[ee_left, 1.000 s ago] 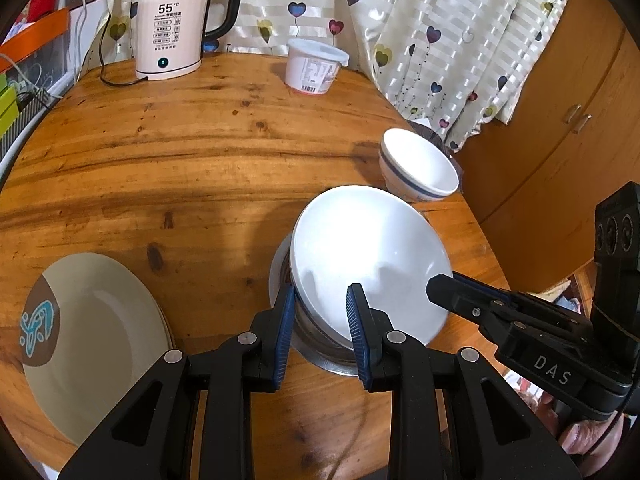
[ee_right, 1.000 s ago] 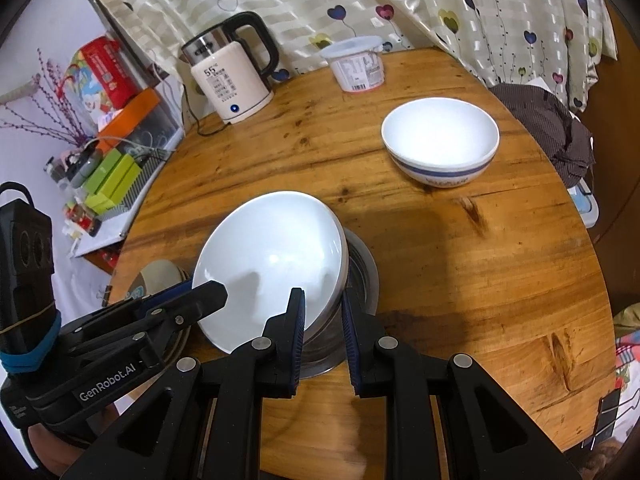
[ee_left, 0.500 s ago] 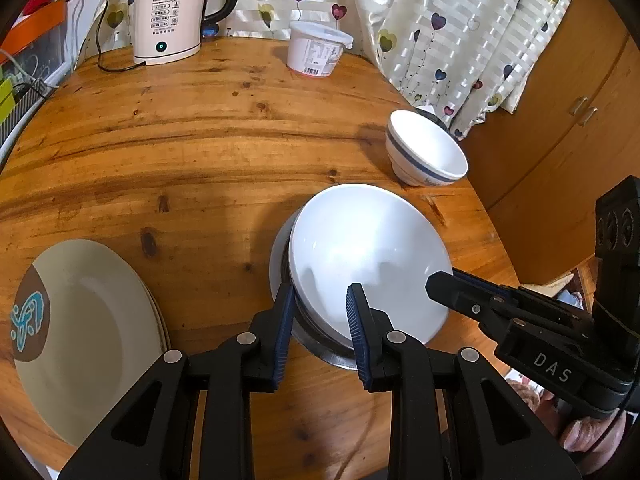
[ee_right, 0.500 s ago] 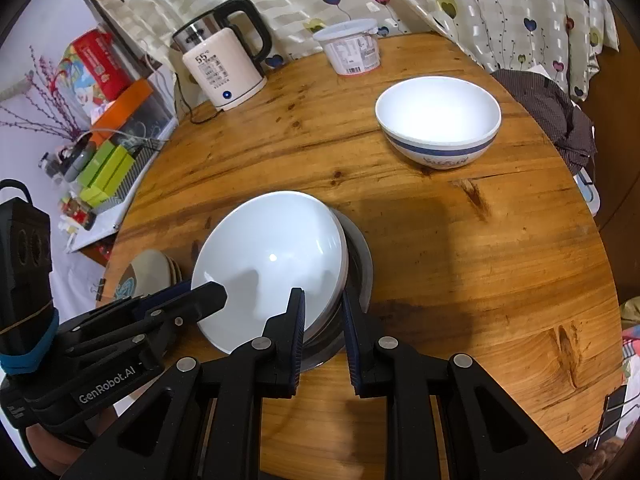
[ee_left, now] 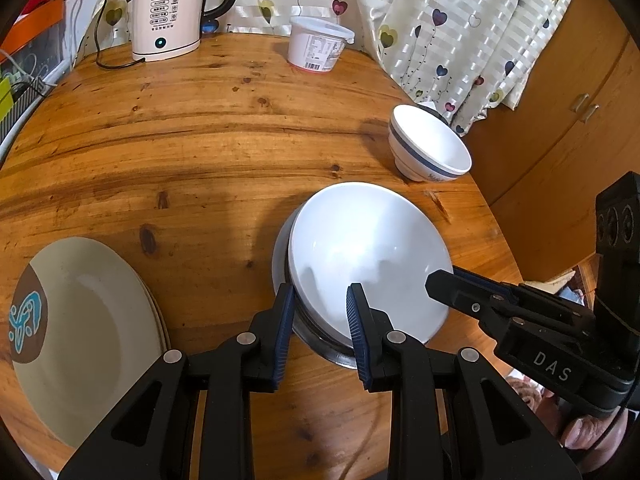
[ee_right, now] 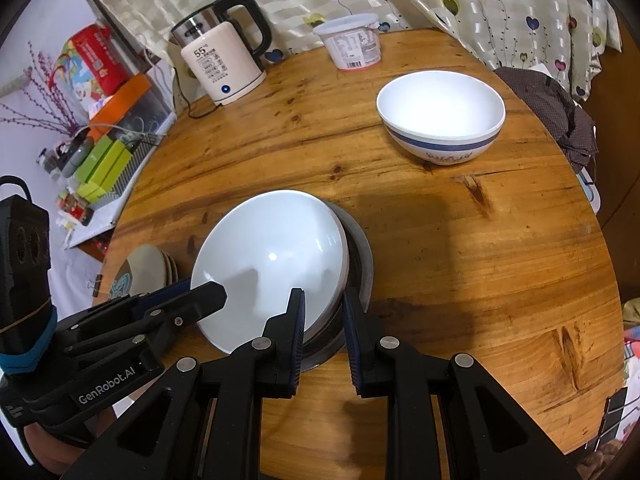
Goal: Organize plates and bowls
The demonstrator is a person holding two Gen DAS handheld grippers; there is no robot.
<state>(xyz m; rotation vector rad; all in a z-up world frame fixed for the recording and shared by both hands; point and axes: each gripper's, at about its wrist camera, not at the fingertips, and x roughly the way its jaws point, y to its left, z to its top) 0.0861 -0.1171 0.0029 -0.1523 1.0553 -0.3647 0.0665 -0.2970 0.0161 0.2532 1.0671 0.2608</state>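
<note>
Near front edge of round wooden table (ee_left: pixel 224 128), just right of centre: wide white glazed ceramic bowl (ee_left: pixel 368 256) nested, slightly off-centre, in shallow stainless steel basin (ee_right: pixel 360 248). Left gripper (ee_left: pixel 320 312) narrowed onto near-left rim of that white bowl, one blue pad outside the stack, the other inside on the glaze. Right gripper (ee_right: pixel 323 320) likewise narrow, pinching the opposite near rim, inner pad on white glaze, outer pad against the steel wall; both rims probably caught together, though hard to be sure. Second white bowl with blue band (ee_right: pixel 440 120) standing apart toward far right edge. Stack of beige plates with brown and teal mark (ee_left: pixel 80 328) at near left.

Judged from appearance: ceramic stiff, fairly heavy, brittle, glaze slick under rubber pads; steel lighter and thin-walled. Best held at rim on two opposite sides, as now, kept level to stop the inner bowl sliding. Risk of chipping if set down hard or if one pinch slips
</note>
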